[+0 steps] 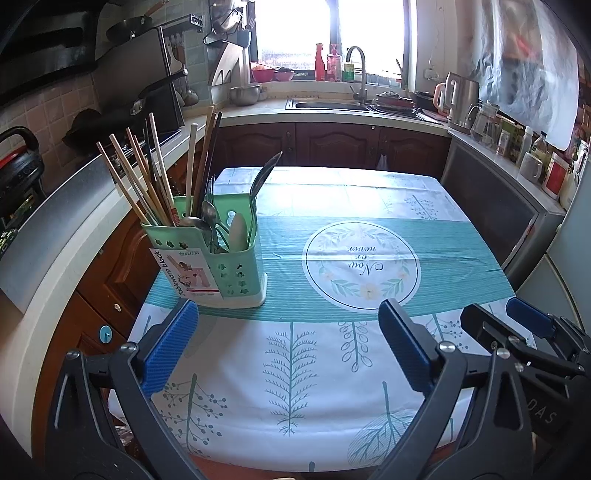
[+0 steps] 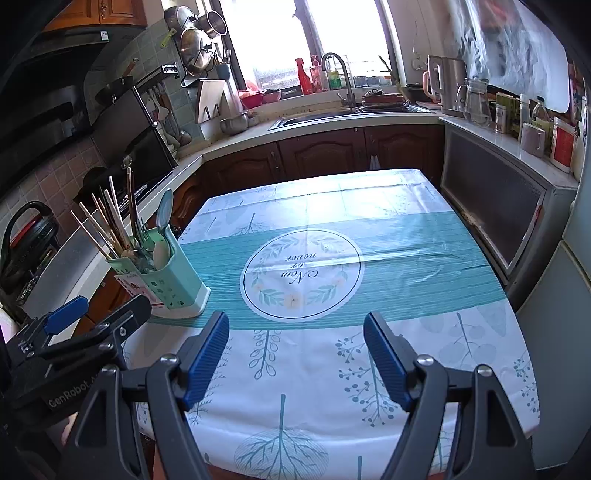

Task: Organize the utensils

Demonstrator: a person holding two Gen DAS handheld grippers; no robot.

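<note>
Left wrist view shows the green utensil holder [image 1: 210, 254] crammed with chopsticks [image 1: 147, 177] and spoons [image 1: 236, 229] near the desk's [image 1: 369, 406] left edge, both grippers' jaws apart and empty, so a careless reach risks tipping it off.

We see a table under a tablecloth [image 1: 369, 369] printed with teal leaves and a round wreath. Beyond it runs a counter with a sink [image 1: 328, 105] and a curved tap [image 1: 358, 70] below a bright window [image 1: 332, 29]. A steel kettle [image 1: 461, 99] and a glass jug [image 1: 485, 123] stand to the right. A metal bowl [image 1: 244, 94] sits left of the sink, and pans [image 2: 195, 44] hang on the wall.
</note>
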